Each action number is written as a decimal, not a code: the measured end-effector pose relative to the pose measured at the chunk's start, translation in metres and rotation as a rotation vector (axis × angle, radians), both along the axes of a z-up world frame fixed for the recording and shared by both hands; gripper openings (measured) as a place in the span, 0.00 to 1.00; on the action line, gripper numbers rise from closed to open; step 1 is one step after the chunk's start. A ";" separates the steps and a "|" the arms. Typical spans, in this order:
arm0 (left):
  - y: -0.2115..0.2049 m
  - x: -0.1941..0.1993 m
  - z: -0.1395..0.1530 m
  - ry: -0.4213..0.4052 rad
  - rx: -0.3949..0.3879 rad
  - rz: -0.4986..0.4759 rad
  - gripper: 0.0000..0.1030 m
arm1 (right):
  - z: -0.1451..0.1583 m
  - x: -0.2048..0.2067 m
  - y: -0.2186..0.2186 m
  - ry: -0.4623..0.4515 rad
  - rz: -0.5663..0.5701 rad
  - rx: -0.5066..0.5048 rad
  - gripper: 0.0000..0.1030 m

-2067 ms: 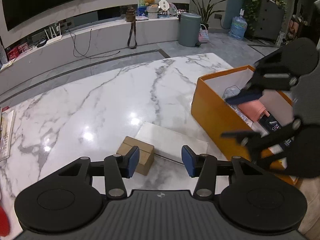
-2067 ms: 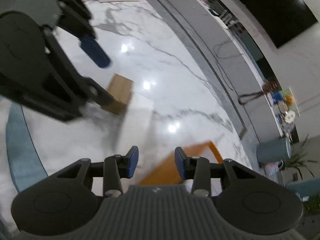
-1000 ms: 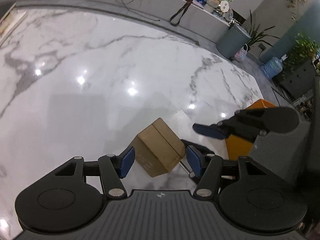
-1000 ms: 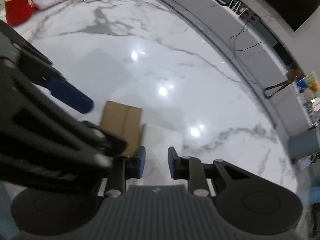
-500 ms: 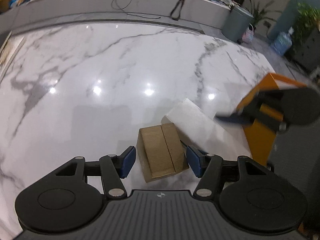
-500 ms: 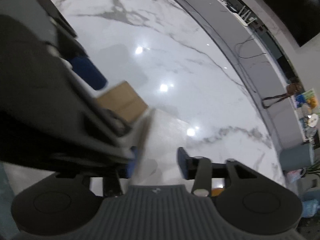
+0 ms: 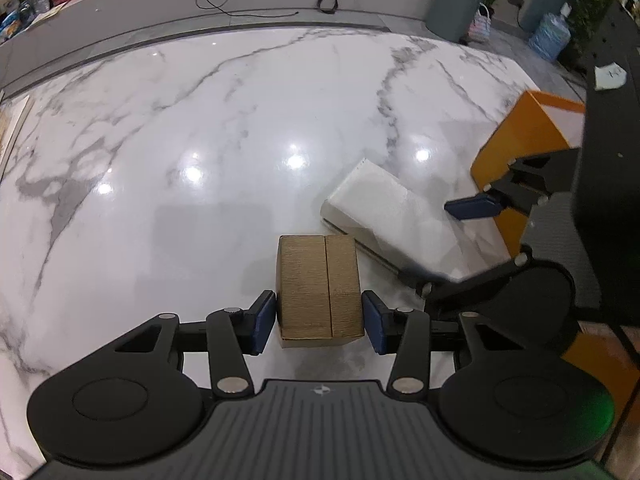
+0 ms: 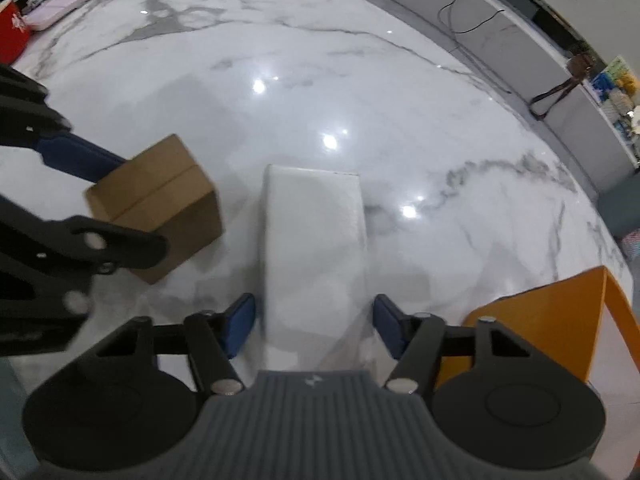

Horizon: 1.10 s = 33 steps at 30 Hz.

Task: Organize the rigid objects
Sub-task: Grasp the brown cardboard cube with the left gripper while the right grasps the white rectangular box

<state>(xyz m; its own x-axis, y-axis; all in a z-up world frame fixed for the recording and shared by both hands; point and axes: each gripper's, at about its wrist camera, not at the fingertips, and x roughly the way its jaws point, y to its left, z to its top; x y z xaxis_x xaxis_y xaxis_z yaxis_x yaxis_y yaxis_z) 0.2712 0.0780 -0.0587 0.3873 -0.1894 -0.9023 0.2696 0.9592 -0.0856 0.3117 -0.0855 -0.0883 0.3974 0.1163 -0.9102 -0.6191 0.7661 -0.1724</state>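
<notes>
A small brown cardboard box sits on the white marble table, between the open fingers of my left gripper; small gaps show on both sides. It also shows in the right wrist view. A long flat white box lies beside it, its near end between the open fingers of my right gripper. The white box shows in the left wrist view, with the right gripper straddling it.
An orange bin stands at the table's right edge; its corner shows in the right wrist view. Books, a pink case and a red container lie at the table's far left. The marble table stretches ahead.
My left gripper squared up on the brown box and now brackets it. My right gripper came down from the orange bin, opened wider and now straddles the white box's near end.
</notes>
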 end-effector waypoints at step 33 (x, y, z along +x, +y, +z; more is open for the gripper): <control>0.006 -0.105 -0.003 -0.077 0.032 -0.220 0.60 | -0.003 -0.161 -0.033 -0.064 -0.266 0.311 0.70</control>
<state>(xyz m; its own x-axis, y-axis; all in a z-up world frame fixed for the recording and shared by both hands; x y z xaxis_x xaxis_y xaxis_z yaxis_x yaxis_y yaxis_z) 0.1658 0.0840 -0.0617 0.4080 -0.2492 -0.8783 0.4775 0.8782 -0.0273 0.1507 -0.1185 -0.0914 0.5057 0.2675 -0.8202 -0.3882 0.9196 0.0606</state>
